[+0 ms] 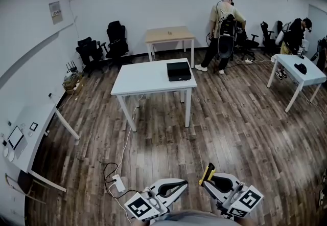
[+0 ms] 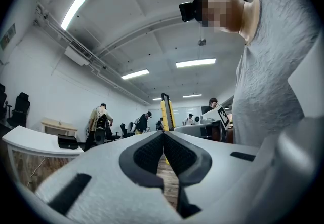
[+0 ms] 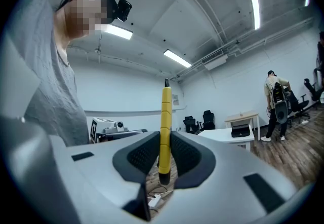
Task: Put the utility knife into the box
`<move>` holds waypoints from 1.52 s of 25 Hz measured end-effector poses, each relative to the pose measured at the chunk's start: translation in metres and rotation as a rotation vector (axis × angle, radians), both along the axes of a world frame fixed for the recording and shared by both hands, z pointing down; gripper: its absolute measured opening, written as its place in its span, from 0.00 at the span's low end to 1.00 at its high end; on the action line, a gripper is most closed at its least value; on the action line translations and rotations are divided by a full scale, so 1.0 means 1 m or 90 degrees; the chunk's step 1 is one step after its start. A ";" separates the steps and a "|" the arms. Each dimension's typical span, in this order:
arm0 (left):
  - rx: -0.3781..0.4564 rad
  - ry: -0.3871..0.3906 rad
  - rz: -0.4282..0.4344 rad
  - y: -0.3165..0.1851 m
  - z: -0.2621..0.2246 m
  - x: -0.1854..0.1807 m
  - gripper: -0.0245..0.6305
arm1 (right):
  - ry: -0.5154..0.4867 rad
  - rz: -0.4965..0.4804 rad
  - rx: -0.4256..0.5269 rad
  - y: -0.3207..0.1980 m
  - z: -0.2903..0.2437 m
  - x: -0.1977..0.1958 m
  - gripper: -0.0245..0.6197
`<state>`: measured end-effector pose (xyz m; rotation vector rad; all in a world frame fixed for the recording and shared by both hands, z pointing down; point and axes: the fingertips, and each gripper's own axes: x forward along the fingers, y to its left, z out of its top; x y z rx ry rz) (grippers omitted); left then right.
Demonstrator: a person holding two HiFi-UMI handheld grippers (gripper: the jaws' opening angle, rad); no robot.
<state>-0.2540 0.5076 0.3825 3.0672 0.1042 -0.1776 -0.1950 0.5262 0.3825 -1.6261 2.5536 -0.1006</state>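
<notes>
R hand-held gripper (image 3: 165,144) clamps yellow plastic utility knife (image 3: 165,109) | L hand-held gripper (image 2: 163,139) closed, empty | black rectangular box (image 1: 179,70) well ahead: keep grip, approach

Head view steeply down, gripper views tilted up; shared: distant white table (image 1: 148,81)
</notes>
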 end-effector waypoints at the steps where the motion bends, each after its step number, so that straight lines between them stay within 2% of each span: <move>1: 0.001 0.000 0.000 0.000 0.001 0.000 0.07 | -0.002 -0.001 -0.002 0.000 0.001 -0.001 0.16; 14: -0.010 0.000 -0.004 -0.010 0.009 -0.006 0.07 | -0.004 -0.014 -0.021 -0.009 0.007 -0.011 0.16; 21: -0.028 -0.007 -0.008 -0.025 0.016 0.002 0.07 | -0.017 -0.012 -0.030 -0.024 0.009 -0.002 0.16; 30: -0.035 -0.018 -0.013 -0.073 0.015 0.040 0.07 | -0.016 -0.025 -0.035 -0.080 0.010 0.036 0.16; 38: -0.042 -0.027 -0.001 -0.118 0.004 0.099 0.07 | -0.022 -0.029 -0.030 -0.134 0.000 0.090 0.16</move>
